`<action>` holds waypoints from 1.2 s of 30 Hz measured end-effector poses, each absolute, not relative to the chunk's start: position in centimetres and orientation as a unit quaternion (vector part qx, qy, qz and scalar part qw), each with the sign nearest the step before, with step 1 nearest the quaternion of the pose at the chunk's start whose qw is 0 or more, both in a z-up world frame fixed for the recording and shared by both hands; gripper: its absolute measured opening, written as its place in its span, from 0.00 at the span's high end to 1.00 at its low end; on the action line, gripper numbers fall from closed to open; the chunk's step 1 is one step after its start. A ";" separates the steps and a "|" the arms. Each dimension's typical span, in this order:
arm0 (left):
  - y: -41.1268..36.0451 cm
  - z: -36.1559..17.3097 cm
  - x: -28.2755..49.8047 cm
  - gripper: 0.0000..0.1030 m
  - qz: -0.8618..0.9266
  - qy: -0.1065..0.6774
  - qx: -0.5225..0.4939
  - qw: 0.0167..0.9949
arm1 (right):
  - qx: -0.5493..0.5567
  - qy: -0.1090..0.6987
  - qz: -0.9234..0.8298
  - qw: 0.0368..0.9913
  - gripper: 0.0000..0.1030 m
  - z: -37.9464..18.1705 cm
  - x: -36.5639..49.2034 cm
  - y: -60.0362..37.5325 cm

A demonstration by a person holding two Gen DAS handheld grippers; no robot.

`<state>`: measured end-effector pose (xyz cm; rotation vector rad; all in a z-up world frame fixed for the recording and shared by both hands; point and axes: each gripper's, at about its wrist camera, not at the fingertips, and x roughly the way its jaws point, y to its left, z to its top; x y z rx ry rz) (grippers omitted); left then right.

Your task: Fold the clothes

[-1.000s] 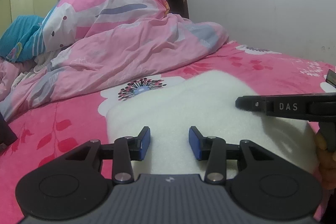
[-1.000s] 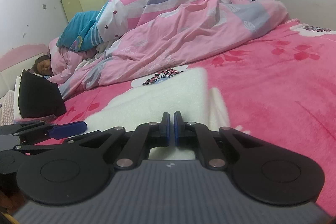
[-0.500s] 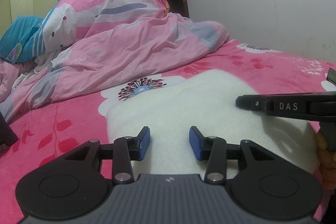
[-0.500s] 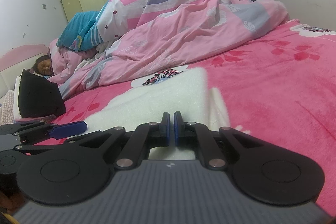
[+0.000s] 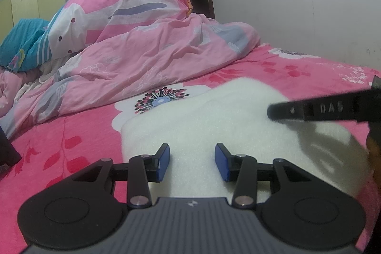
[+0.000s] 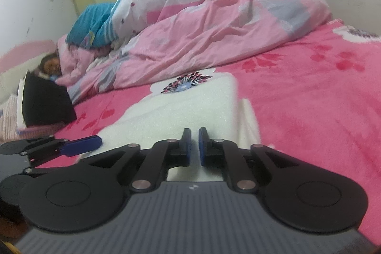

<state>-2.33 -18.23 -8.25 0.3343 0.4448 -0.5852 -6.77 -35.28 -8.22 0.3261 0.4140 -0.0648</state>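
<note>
A white fleecy garment [image 5: 226, 125] lies folded flat on the pink flowered bedspread [image 5: 71, 135]. My left gripper [image 5: 192, 162] hovers over its near edge, open, with only the fleece below and nothing between the blue pads. In the right wrist view the same garment [image 6: 185, 108] stretches away in front of my right gripper [image 6: 194, 146]. Its jaws are opening, with a narrow gap and nothing caught between them. The right gripper's black finger [image 5: 309, 108] reaches in from the right over the garment. The left gripper's blue pad [image 6: 81, 145] shows at the garment's left edge.
A heaped pink duvet [image 5: 147, 51] fills the back of the bed, with a teal pillow [image 5: 23, 44] to its left. A person [image 6: 51, 66] lies under covers at the far left, beside a black cushion [image 6: 45, 101]. A white wall [image 5: 309, 4] bounds the right side.
The right gripper's jaws have parted from fully shut to a narrow gap, and that gripper has rolled slightly. The left gripper has stayed where it was.
</note>
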 end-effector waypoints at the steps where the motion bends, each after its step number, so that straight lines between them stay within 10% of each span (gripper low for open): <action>1: -18.2 -8.3 -2.3 0.58 -0.285 0.216 0.163 0.920 | 0.150 0.202 -0.030 0.967 0.88 -7.6 -6.6 -35.2; 36: -20.1 -7.6 1.8 0.53 -0.286 0.244 0.145 0.915 | 0.140 0.256 0.030 0.956 0.83 -8.8 -0.8 -37.3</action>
